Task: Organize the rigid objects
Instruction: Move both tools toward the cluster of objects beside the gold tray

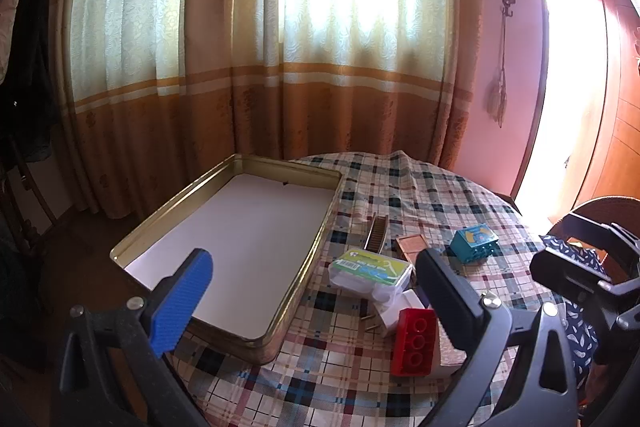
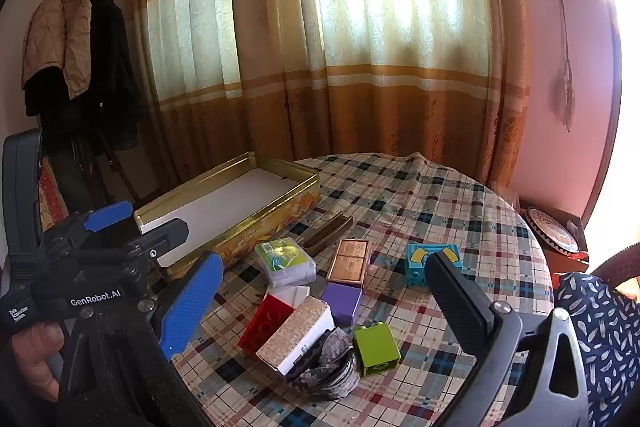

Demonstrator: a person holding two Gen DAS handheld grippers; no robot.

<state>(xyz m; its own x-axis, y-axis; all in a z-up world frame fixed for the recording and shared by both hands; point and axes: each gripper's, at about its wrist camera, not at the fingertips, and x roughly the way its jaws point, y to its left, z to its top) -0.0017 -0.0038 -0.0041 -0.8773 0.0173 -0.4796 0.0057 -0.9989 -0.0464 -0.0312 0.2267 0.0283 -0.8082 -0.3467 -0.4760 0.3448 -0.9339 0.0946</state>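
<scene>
A gold tin tray [image 1: 320, 227] with a white lining stands at the table's left; it also shows in the right wrist view [image 2: 248, 227]. Loose objects lie beside it: a red brick [image 2: 266, 323], a white box [image 2: 298, 335], a purple cube [image 2: 343, 301], a green brick [image 2: 377, 349], a blue block [image 2: 428, 261], a copper box [image 2: 350, 261], a clear floss case [image 2: 284, 261], a brown comb [image 2: 326, 231]. My left gripper [image 1: 316, 301] is open and empty above the tray's near corner. My right gripper [image 2: 324, 305] is open and empty above the pile.
The round table [image 2: 440, 195] has a plaid cloth. A patterned round pouch [image 2: 328, 371] lies at the pile's front. Curtains [image 2: 320, 67] hang behind. Coats [image 2: 76, 55] hang at the left. A chair with a blue cushion [image 2: 600, 327] stands at the right.
</scene>
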